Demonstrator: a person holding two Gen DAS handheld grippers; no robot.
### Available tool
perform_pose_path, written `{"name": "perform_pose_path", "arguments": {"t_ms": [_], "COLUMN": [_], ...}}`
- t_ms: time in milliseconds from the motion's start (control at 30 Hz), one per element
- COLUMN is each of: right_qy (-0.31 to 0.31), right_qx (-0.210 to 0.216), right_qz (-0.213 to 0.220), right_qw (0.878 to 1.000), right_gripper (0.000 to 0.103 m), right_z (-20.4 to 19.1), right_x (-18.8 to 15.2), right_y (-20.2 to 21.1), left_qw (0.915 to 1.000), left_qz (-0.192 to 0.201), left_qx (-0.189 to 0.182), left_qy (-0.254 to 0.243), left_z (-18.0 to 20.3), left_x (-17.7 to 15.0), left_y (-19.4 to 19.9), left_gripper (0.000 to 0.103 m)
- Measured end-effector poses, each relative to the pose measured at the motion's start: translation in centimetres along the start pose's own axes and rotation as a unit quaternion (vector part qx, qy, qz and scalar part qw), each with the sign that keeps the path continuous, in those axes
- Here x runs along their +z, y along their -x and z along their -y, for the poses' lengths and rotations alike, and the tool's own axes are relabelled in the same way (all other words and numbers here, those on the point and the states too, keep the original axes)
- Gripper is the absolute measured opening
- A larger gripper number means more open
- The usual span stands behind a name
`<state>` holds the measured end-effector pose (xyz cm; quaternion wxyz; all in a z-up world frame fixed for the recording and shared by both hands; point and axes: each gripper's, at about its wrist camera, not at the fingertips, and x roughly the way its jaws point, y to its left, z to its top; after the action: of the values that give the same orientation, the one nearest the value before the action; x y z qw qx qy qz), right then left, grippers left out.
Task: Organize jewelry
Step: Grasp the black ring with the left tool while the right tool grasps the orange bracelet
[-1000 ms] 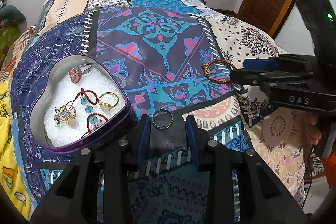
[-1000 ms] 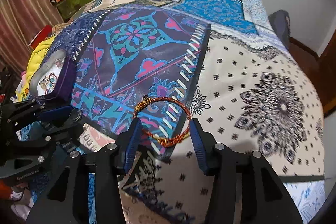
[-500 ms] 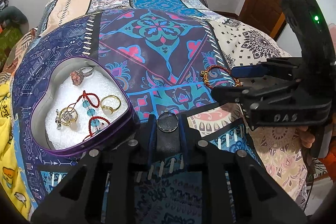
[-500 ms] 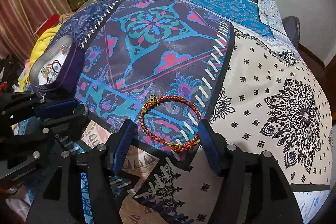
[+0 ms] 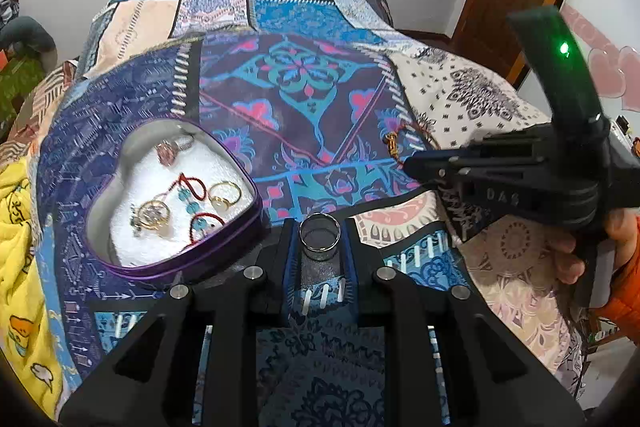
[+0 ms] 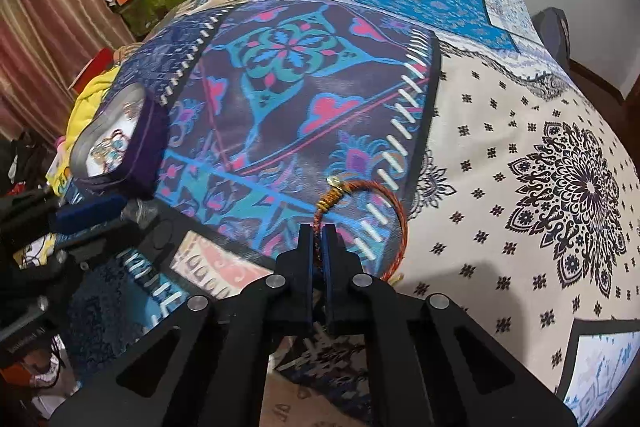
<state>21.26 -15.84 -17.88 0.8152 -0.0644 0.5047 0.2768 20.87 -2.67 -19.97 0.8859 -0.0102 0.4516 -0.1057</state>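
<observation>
**Operator:** Report hazards first.

**Inspector:** Two grips, two risks. The left gripper pinches a silver ring by its outer wall at the very fingertips. In my judgement a smooth band held that shallowly could rotate or squirt out, and it would be hard to find on the patterned bedspread. The right gripper has its fingers pressed together on one side of the red cord bracelet; the free loop hangs out to the right and partly lies on the cloth, so a fast lift could snag it or let it swing.

**Operator:** Destination?

**Inspector:** The heart-shaped tin sits near the left edge of the bed, just left of the left gripper. It already holds several rings and a beaded red cord on white padding. A dropped piece could tangle with that cord.

**Operator:** Hand pose?

**Inspector:** Both tools point forward, low over the bedspread — the left one level, ring opening facing up. The right one comes in from the right side, and the person's right hand is visible around its handle.
</observation>
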Motion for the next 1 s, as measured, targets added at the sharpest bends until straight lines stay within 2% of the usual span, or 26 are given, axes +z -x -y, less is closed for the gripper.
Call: {"name": "perform_pose_path", "arguments": {"t_ms": [300, 500, 633, 667, 733, 767, 800, 867, 1000], "right_qy": [0.043, 0.050, 0.053, 0.047, 0.026, 0.017, 0.005, -0.013, -0.006], "right_qx": [-0.006, 0.003, -0.005, -0.005, -0.001, 0.004, 0.007, 0.009, -0.006], "right_qz": [0.048, 0.086, 0.103, 0.101, 0.075, 0.060, 0.049, 0.037, -0.008], "right_qw": [0.998, 0.995, 0.993, 0.994, 0.997, 0.998, 0.999, 0.999, 1.000], "right_gripper": [0.003, 0.003, 0.003, 0.005, 0.022, 0.044, 0.057, 0.059, 0.059], "right_z": [-2.5, -3.7, -4.1, -3.8, -3.0, -2.7, -2.2, -1.5, -1.3], "right_x": [0.6, 1.5, 2.3, 2.4, 2.6, 2.6, 2.4, 1.9, 1.1], "right_y": [3.6, 6.8, 7.8, 7.7, 6.7, 6.1, 5.5, 4.3, 1.8], "left_qw": [0.9995, 0.9980, 0.9962, 0.9958, 0.9952, 0.9949, 0.9947, 0.9945, 0.9945], "left_qz": [0.032, 0.060, 0.081, 0.085, 0.090, 0.092, 0.094, 0.095, 0.094], "left_qx": [0.004, 0.014, 0.021, 0.023, 0.027, 0.028, 0.029, 0.031, 0.035], "left_qy": [0.005, 0.011, 0.022, 0.024, 0.028, 0.030, 0.032, 0.032, 0.029], "left_z": [-0.6, -1.6, -2.7, -3.0, -3.5, -3.7, -3.8, -4.1, -4.4], "left_x": [0.6, 1.0, 1.4, 1.4, 1.5, 1.4, 1.4, 1.1, 0.6], "left_y": [3.0, 5.3, 7.0, 7.3, 7.9, 8.1, 8.3, 8.6, 8.8], "left_gripper": [0.020, 0.020, 0.020, 0.020, 0.020, 0.020, 0.021, 0.021, 0.020]}}
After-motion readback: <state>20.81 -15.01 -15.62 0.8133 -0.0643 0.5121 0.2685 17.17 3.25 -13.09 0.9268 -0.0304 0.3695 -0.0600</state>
